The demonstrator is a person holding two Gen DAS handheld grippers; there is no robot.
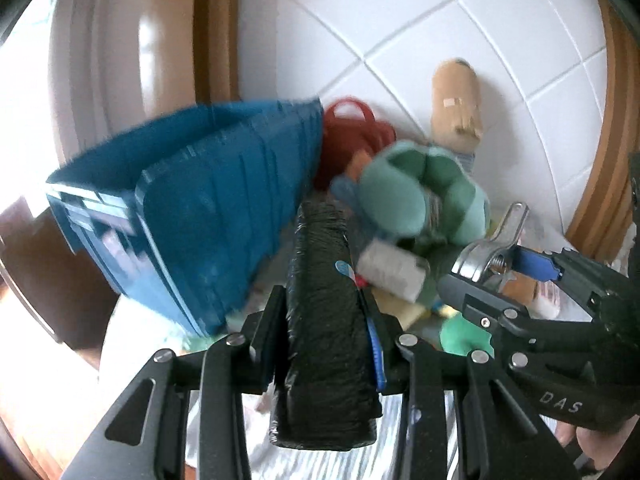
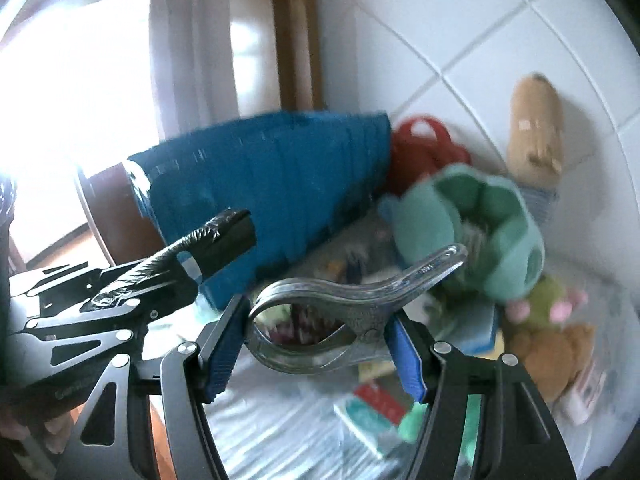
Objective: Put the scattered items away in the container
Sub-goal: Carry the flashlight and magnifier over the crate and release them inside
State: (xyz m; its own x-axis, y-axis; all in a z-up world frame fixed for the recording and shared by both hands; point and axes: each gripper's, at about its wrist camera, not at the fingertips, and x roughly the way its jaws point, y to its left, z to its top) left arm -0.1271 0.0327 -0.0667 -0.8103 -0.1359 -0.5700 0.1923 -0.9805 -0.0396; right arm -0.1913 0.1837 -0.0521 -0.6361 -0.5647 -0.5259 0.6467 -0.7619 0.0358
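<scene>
The letters "DAS" stand in pale print on the black body of the right gripper [image 1: 516, 270], well to the right of the left gripper's jaws in the left wrist view. A faint stamped marking sits on the upper handle of the metal clamp [image 2: 344, 304] held between the right gripper's jaws, too small to read. Pale lettering on the body of the left gripper [image 2: 224, 236], down to the left of those jaws, is too blurred to make out.
</scene>
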